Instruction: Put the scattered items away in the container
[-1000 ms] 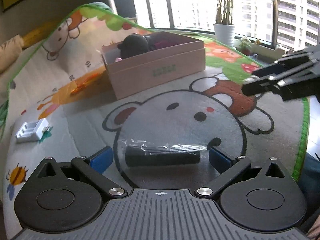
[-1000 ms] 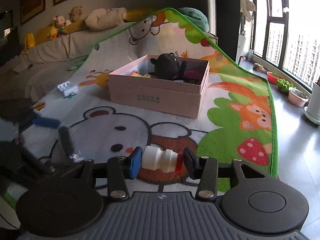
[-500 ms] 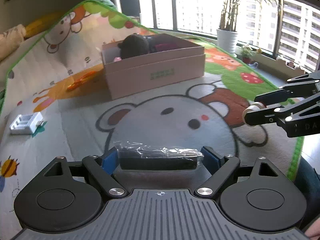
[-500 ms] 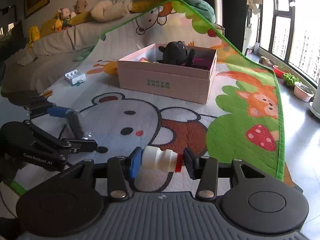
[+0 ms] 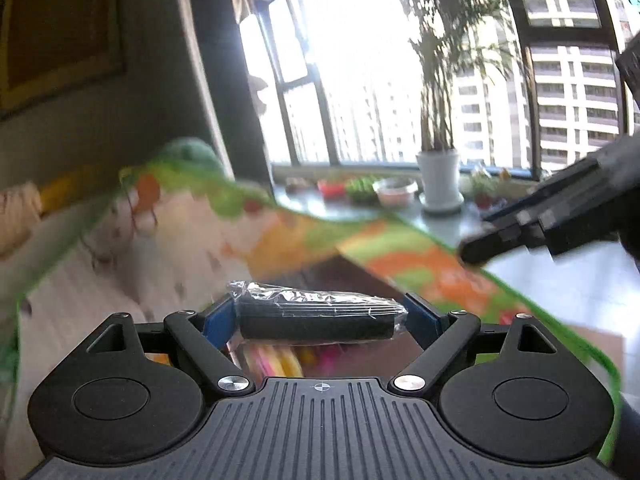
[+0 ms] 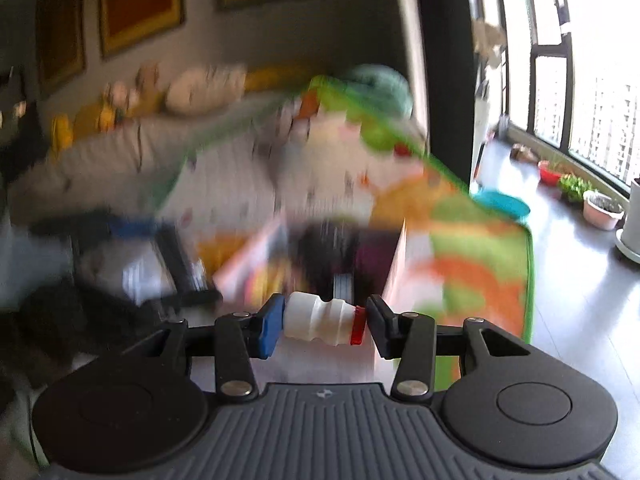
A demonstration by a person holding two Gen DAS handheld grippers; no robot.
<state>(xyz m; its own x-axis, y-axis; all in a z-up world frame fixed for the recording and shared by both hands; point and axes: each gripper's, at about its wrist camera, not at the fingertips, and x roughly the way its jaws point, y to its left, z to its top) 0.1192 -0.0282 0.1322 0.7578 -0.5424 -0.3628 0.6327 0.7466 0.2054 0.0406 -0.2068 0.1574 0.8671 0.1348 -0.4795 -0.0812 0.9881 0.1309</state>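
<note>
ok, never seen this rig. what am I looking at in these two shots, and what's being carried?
No robot arm here: a person holds a pair of tongs in each hand, with a wide-angle camera on each looking along its fingers. The left camera shows the left tongs shut on a black bar wrapped in clear plastic; the dark shape at the right edge is the right tongs. The right camera shows the right tongs shut on a small white bottle with a red cap. Below lies a cartoon play mat with a pink box holding toys, all blurred.
</note>
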